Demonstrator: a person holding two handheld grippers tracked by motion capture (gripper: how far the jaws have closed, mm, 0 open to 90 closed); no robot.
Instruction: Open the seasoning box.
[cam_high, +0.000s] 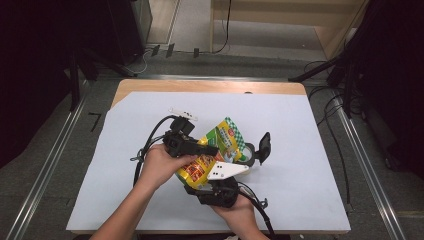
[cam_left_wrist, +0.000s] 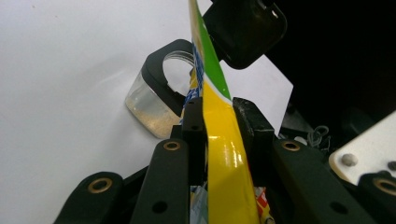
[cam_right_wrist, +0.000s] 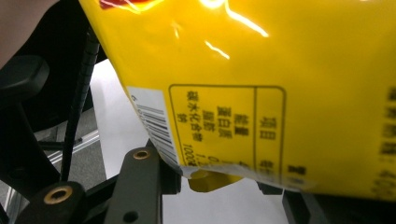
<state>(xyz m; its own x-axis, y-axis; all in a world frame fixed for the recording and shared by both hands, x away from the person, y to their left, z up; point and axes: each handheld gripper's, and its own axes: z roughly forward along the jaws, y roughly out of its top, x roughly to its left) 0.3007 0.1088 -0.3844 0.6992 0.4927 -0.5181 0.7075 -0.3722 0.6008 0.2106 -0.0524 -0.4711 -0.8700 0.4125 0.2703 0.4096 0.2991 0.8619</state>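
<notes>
Left gripper view: jar (cam_left_wrist: 156, 100) holds pale granules.

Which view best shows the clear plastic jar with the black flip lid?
The left gripper view: the clear plastic jar stands beyond the yellow-green pouch, its lid open, pale granules inside. In the high view the pouch mostly hides the jar.

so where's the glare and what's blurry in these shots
Right gripper view: white glare streaks across the top of the yellow pouch, and its print blurs at the right edge. Left gripper view: a soft sheen on the pouch's clamped edge; the clear jar behind is slightly soft. High view: even light, dark surroundings.
</notes>
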